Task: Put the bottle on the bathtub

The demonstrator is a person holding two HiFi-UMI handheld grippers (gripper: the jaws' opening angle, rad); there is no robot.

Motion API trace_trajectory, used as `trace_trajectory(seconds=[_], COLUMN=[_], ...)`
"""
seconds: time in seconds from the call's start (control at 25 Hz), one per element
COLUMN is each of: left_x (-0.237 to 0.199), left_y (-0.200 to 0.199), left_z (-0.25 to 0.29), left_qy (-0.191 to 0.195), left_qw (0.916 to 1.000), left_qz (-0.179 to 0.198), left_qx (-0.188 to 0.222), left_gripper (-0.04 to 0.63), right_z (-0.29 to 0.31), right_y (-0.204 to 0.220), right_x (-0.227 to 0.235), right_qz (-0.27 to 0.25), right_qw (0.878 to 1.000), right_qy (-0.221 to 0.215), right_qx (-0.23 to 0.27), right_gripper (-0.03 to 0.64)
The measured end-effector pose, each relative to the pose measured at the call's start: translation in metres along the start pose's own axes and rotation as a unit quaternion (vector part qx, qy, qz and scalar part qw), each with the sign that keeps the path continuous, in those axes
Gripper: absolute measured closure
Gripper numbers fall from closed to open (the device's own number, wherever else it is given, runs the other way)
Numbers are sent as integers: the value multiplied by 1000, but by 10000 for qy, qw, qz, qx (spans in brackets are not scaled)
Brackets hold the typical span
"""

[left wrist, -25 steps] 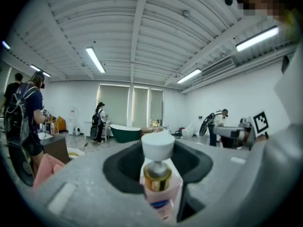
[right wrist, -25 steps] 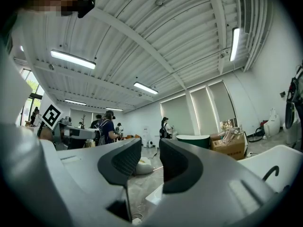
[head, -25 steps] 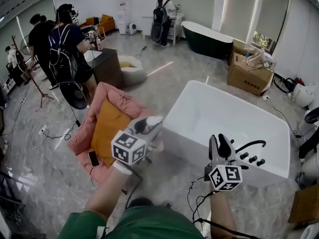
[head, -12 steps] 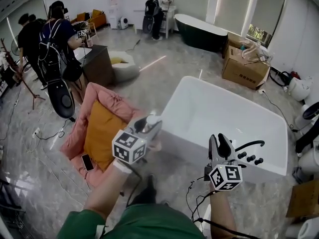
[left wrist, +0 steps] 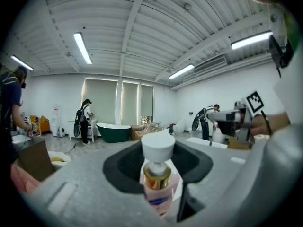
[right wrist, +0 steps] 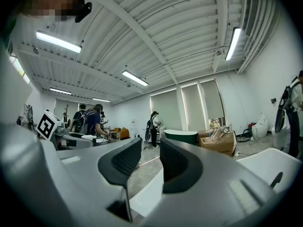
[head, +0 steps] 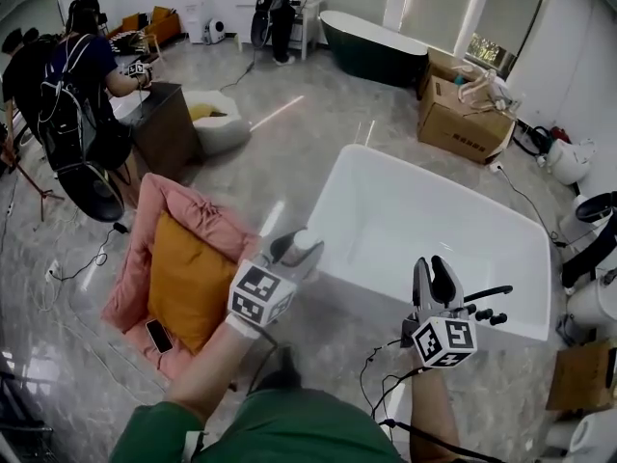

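My left gripper (head: 292,252) is shut on a bottle (left wrist: 157,183) with a pink body, a gold collar and a white cap (head: 306,240). It holds the bottle upright over the floor, just off the near left corner of the white bathtub (head: 335,193). My right gripper (head: 436,280) stands over the tub's near rim, beside the black faucet (head: 487,293). Its jaws are a little apart and hold nothing; in the right gripper view only floor and tub edge (right wrist: 147,193) show in the gap.
A pink blanket with an orange cushion (head: 183,270) and a phone (head: 157,335) lie on the floor to the left. Cables (head: 378,379) trail near my feet. Farther off are a cardboard box (head: 461,116), a dark green tub (head: 371,46) and a person (head: 72,80).
The view has shifted toward the tub. My left gripper with the bottle has moved slightly right, nearer the tub's corner. The right gripper keeps its pose by the faucet.
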State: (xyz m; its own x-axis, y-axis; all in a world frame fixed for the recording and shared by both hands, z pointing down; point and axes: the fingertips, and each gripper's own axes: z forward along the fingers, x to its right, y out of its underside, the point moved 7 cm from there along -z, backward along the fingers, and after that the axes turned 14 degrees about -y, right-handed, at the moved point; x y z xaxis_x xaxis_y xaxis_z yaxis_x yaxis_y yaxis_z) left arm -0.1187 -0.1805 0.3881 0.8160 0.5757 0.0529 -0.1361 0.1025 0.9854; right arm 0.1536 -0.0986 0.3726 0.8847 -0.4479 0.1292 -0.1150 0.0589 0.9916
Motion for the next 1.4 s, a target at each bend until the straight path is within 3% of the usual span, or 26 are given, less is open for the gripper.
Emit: trace_trajectory(seconds=[0.2,0.6,1.4], left_x=[-25,-60,-43], left_y=[14,59,136], left_z=[45,99,203], left_qy=[287,611,172], left_qw=[9994,9973,9932], left_qz=[129,348,429], left_qx=[106,-200,-1065], left_gripper=[430,430,430], right_z=[44,101,125], right_y=[6,28,91], right_x=[16,21,125], right_qz=[-19,-8,590], right_qw=[9999,9992,9961], right_qy=[123,279,-143], right_qx=[-86,-288,-636], right_gripper=[509,509,509])
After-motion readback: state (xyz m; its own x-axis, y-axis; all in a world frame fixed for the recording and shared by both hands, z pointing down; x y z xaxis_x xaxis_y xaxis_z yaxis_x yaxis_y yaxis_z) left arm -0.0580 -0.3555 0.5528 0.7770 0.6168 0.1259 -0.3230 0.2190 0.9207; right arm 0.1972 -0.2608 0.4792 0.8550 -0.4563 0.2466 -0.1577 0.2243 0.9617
